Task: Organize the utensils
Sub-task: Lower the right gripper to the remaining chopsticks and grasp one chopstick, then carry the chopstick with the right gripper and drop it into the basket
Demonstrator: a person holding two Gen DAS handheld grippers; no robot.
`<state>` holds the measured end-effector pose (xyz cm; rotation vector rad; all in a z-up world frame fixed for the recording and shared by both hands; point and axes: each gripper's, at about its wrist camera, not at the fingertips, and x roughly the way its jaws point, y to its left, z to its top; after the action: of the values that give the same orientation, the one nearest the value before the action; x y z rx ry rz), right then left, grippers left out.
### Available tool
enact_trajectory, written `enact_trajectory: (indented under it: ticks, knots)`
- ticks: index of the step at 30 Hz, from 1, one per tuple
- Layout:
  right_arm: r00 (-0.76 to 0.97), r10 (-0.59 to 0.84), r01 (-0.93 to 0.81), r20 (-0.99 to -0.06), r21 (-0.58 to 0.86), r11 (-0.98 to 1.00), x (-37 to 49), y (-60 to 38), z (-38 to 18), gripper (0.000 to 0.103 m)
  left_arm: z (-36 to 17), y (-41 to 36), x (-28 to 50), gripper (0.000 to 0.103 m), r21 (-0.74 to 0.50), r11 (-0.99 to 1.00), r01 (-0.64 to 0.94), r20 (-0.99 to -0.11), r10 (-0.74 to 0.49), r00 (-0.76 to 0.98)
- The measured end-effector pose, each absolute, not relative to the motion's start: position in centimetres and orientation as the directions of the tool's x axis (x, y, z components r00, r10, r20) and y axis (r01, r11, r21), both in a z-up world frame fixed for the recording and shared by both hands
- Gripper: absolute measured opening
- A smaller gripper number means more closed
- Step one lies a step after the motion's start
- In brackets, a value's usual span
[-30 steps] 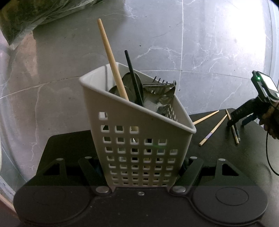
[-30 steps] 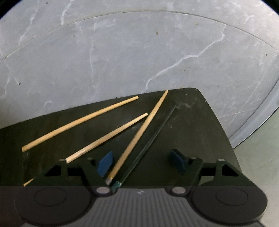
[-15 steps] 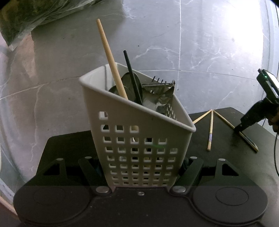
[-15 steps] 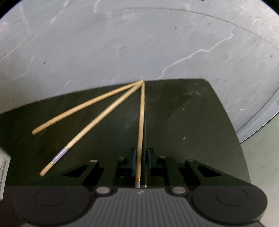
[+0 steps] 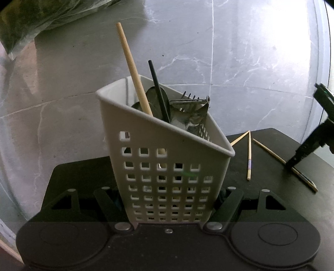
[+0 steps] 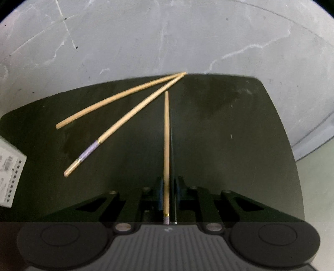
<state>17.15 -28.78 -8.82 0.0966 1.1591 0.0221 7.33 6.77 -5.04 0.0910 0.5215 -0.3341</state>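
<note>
My left gripper [image 5: 169,198] is shut on a white perforated utensil basket [image 5: 167,166], its fingers pressing both side walls. Inside stand a wooden chopstick [image 5: 133,66], a black chopstick [image 5: 155,83], a fork [image 5: 187,100] and spoons [image 5: 158,98]. My right gripper [image 6: 168,185] points steeply down at the black table [image 6: 229,135]. It is shut on a wooden chopstick [image 6: 166,135] and a black chopstick [image 6: 171,146] side by side. Two loose wooden chopsticks [image 6: 117,100] [image 6: 125,123] lie left of it, their far tips together. From the left wrist, the right gripper [image 5: 292,162] is at the far right.
The small black table has rounded corners; its far edge [image 6: 219,75] runs just past the chopstick tips. Grey marble floor [image 5: 250,62] surrounds it. A dark plastic bag [image 5: 41,16] lies on the floor at the far left. The basket's corner [image 6: 8,173] shows left of the right gripper.
My right gripper has shut on the wooden and black chopsticks, lining them up, and has drawn them back from the two loose ones. The left gripper and basket stayed still.
</note>
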Motion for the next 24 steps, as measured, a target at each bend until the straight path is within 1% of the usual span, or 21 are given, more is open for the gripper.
enact_trajectory:
  ticks: [2,7,14,17,19,22,24]
  knots:
    - [0.405,0.075,0.043,-0.911,0.102,0.994,16.1,-29.1,-8.8,0.011,-5.1,6.9,7.3,0.076,0.0,0.94,0.342,-0.502,-0.296,0.813]
    - [0.43,0.125,0.104,-0.894,0.187,0.977,14.2,-30.1,-8.7,0.012,-5.0,7.2,7.3,0.076,0.001,0.935,0.355,-0.5,-0.307,0.809]
    - [0.535,0.167,0.082,-0.828,0.247,0.966,11.9,-28.9,-7.3,0.012,-5.0,7.5,7.6,0.076,0.003,0.93,0.367,-0.5,-0.316,0.806]
    - [0.608,0.195,0.051,-0.77,0.283,0.958,11.0,-27.8,-5.4,0.012,-5.0,7.5,7.6,0.076,0.004,0.93,0.368,-0.499,-0.317,0.806]
    - [0.664,0.227,0.014,-0.712,0.316,0.949,10.7,-26.8,-3.8,0.012,-5.1,7.5,7.6,0.076,0.003,0.929,0.369,-0.499,-0.318,0.806]
    - [0.745,0.299,-0.085,-0.596,0.36,0.929,10.4,-24.5,-0.2,0.012,-5.1,7.5,7.6,0.076,0.004,0.929,0.37,-0.499,-0.318,0.806]
    - [0.793,0.365,-0.175,-0.488,0.392,0.903,10.4,-22.5,2.5,0.012,-5.2,7.5,7.6,0.076,0.003,0.929,0.37,-0.498,-0.319,0.807]
